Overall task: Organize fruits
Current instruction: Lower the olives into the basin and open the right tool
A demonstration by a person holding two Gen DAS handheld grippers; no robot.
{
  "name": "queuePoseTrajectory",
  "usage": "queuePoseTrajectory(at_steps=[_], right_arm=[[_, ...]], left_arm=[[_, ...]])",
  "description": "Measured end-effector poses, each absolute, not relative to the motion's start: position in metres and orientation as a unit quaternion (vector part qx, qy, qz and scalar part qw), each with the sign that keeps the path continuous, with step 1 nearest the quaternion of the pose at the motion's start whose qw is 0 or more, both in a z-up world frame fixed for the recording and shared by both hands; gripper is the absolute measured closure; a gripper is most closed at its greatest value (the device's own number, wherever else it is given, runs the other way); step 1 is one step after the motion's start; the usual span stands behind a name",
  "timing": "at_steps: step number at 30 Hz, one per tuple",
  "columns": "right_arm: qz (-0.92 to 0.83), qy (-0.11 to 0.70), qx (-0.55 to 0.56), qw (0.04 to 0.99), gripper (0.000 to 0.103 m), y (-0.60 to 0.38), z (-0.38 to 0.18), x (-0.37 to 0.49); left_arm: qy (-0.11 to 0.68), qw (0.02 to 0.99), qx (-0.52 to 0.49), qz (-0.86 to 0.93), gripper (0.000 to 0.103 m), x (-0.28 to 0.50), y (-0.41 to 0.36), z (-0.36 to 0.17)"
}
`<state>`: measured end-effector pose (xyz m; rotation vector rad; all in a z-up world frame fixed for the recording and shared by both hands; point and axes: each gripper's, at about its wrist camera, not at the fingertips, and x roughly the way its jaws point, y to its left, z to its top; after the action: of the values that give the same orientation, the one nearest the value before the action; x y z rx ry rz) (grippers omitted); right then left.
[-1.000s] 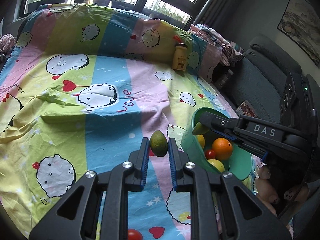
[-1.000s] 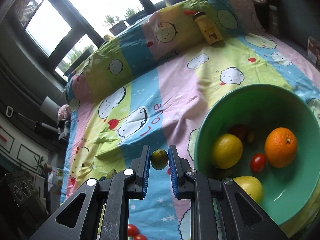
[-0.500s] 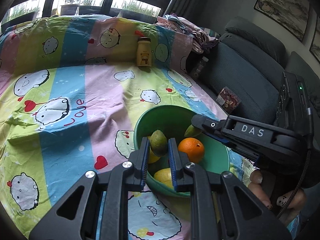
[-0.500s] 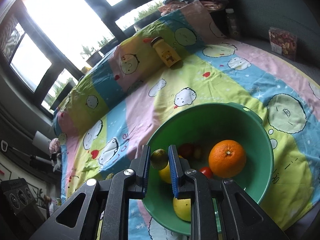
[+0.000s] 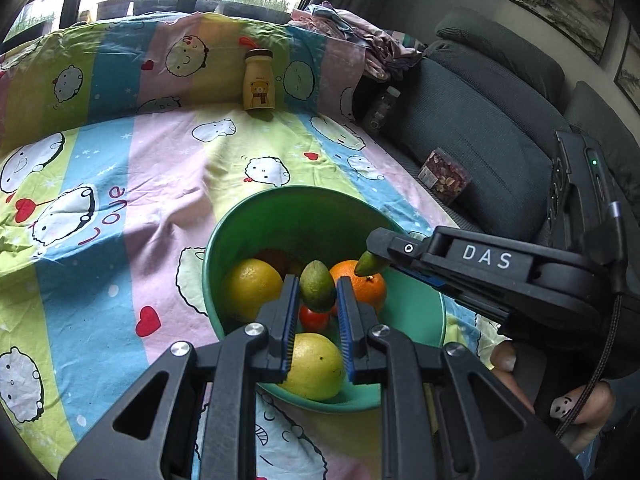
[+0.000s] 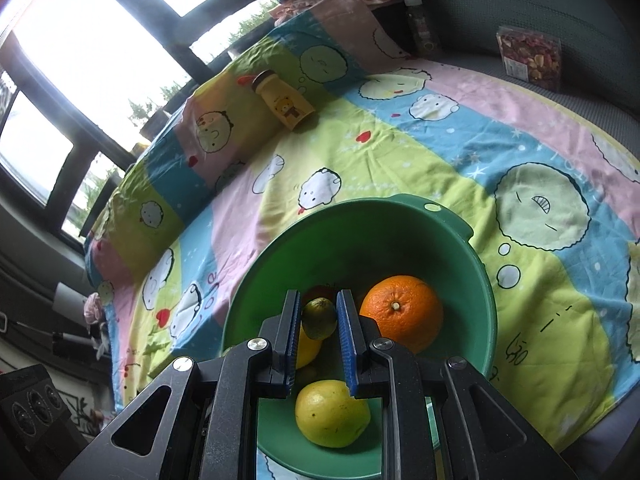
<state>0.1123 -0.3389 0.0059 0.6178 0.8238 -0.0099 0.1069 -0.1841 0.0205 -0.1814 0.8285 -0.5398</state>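
A green bowl (image 5: 256,216) (image 6: 460,248) sits on the cartoon bedsheet and holds an orange (image 5: 364,280) (image 6: 404,316), yellow lemons (image 5: 250,288) (image 6: 332,412) and a small tomato (image 5: 314,318). My left gripper (image 5: 318,292) is shut on a small green fruit (image 5: 317,285) held above the bowl. My right gripper (image 6: 319,312) is shut on another small green fruit (image 6: 319,318), also above the bowl; in the left wrist view the right gripper (image 5: 376,258) reaches in from the right with its green fruit (image 5: 370,264) at the tip.
A yellow bear bottle (image 5: 259,84) (image 6: 286,106) stands at the back of the sheet. A grey sofa (image 5: 472,128) with a snack packet (image 5: 444,176) (image 6: 530,56) lies to the right. Windows run along the back.
Both grippers have moved from over the sheet to above the bowl, each still carrying its green fruit, and are closer to the fruit inside.
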Motion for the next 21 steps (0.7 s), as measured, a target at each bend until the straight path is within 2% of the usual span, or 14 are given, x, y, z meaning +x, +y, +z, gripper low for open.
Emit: queuePoseTrajectory(at_steps=[21], right_arm=[[-0.038,0.415,0.277,0.866,0.082,-0.343,-0.001,0.116]], left_arm=[[0.427,0.861,-0.079,-0.267,0.085,0.117,-0.198,0.001]])
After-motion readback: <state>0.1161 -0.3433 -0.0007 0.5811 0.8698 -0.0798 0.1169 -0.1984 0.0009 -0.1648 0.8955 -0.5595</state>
